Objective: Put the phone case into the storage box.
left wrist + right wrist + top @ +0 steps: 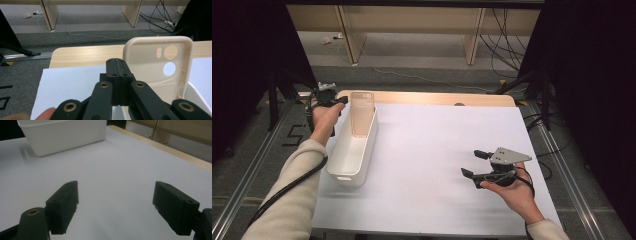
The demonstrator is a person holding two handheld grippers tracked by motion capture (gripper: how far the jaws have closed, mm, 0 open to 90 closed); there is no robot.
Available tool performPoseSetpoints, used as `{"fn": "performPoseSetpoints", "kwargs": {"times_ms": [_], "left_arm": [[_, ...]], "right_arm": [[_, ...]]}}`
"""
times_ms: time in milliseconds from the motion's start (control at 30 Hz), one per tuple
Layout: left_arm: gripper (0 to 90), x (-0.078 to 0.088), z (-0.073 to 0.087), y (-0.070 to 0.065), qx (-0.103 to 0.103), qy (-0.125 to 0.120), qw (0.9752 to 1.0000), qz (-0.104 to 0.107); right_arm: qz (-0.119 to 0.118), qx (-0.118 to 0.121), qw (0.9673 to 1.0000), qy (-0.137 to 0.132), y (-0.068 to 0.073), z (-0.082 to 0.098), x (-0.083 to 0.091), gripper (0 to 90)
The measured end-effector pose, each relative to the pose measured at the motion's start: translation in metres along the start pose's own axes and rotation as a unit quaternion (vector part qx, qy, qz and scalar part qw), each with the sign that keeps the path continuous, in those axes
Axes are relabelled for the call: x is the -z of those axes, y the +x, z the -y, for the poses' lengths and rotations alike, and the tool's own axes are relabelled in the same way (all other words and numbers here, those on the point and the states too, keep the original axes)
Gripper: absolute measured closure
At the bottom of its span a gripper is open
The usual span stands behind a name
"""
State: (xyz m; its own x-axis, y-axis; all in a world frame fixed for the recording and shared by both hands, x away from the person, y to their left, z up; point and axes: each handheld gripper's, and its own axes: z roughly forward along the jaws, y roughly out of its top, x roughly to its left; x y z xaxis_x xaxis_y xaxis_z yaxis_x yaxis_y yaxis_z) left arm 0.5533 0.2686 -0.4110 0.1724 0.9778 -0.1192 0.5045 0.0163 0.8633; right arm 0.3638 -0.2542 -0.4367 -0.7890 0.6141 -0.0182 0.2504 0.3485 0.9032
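Up at the far left corner of the table [437, 145], we are holding the left gripper [343, 100] beside a beige phone case [362, 112]. In the left gripper view its two black jaws are pressing flat against each other, clenched on nothing, with the case [152, 67] standing just to their right and apart from them.

Case: it is standing upright in the far end of a white bin [354, 150], leaning against the bin's end wall. Its hollow inner side is facing the left gripper's camera, showing two round camera cutouts and one small oval cutout. We are reading no brand, label or lettering on it.

Bin: a long, narrow white tub, sitting along the left edge of the white table top, long side running away from us. The right gripper view is catching its near end [62, 135] far off across the white surface. No writing is showing on it.

Right gripper [474, 163]: we are holding it low over the right part of the table, well apart from bin and case. Its jaws are standing wide, released, bare white surface between them [115, 206]. A grey three-cornered plate is sitting on top of it.

Floor to the left of the table: dark markings on the grey carpet [294, 135], partly cut off; we cannot read them.
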Motion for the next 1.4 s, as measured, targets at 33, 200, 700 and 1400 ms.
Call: {"fn": "performPoseSetpoints", "kwargs": {"times_ms": [33, 200, 700, 1400], "left_arm": [[89.8, -0.001, 0.0, 0.0, -0.001, 0.002, 1.0, 0.002], [89.7, -0.004, 0.002, -0.002, -0.006, 0.008, 0.9999, 0.002], [89.7, -0.006, 0.001, -0.007, -0.017, 0.01, 0.9997, 0.014], [87.7, -0.003, 0.003, -0.011, -0.023, 0.012, 0.9993, 0.026]], "right_arm": [[0.0, 0.0, 1.0, 0.0, 0.0, 0.0, 0.0, 21.9], [0.0, -0.001, 1.0, -0.001, 0.0, 0.0, 0.0, 21.9], [0.0, 0.0, 1.0, 0.0, 0.0, 0.0, 0.0, 21.9], [0.001, -0.001, 1.0, -0.001, 0.0, -0.001, 0.001, 21.9]]}}
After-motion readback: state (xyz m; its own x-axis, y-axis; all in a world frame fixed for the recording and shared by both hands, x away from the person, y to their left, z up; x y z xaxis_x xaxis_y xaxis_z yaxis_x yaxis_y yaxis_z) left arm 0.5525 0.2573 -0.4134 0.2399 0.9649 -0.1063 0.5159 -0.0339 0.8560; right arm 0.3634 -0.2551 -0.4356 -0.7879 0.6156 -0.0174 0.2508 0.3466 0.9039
